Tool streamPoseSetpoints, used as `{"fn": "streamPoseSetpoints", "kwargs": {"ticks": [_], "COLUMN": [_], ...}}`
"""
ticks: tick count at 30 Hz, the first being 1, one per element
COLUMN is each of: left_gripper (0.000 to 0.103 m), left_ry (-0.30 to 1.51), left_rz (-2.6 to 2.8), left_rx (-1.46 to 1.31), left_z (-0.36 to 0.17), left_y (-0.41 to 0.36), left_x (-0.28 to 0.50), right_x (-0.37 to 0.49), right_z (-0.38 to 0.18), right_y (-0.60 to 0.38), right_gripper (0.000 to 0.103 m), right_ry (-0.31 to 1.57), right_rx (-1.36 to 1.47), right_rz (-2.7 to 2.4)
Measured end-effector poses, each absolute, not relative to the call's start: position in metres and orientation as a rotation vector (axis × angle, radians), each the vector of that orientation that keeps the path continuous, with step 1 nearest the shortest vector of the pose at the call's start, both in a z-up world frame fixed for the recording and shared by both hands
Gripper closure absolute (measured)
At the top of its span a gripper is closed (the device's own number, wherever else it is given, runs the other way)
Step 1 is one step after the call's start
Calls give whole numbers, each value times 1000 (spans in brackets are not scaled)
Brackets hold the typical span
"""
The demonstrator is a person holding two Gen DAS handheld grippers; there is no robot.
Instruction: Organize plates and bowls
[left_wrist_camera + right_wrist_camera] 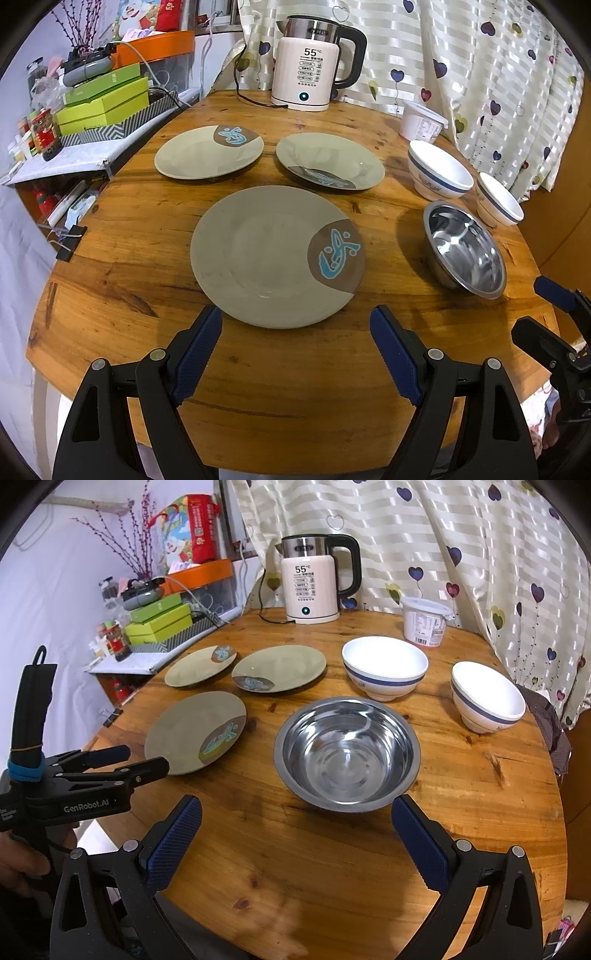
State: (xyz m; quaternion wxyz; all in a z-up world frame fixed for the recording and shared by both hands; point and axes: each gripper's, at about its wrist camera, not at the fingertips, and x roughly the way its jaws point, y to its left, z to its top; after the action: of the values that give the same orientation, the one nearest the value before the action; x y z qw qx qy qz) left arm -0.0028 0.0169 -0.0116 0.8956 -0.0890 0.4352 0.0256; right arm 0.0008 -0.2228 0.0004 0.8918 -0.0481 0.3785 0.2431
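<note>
Left wrist cam sits low over the near table [295, 387] edge, facing the kettle [306, 70], nearest plate [277, 254] close ahead. Right wrist cam is further right, same heading, steel bowl [347, 753] close ahead. Both share the whole tabletop: plates, bowls, kettle, curtain [461, 546]. Each cam catches the other gripper at its edge

Three grey-green plates [273, 254] [208, 151] [328, 160] lie flat and apart; beside them a steel bowl [347, 753] and two white bowls [384, 666] [487, 696] stand upright.
</note>
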Motion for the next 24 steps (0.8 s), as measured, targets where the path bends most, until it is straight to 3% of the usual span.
{"fn": "streamPoseSetpoints", "kwargs": {"ticks": [24], "left_gripper": [20], "left_ry": [881], "left_rz": [53], "left_rx": [-192], "left_z": [-13], "left_y": [22], "left_x": [-5], "right_x": [8], "right_z": [-3], "right_y": [-219], "right_gripper": [0], "right_ry": [820], "right_rx": [-110], "right_rz": [463]}}
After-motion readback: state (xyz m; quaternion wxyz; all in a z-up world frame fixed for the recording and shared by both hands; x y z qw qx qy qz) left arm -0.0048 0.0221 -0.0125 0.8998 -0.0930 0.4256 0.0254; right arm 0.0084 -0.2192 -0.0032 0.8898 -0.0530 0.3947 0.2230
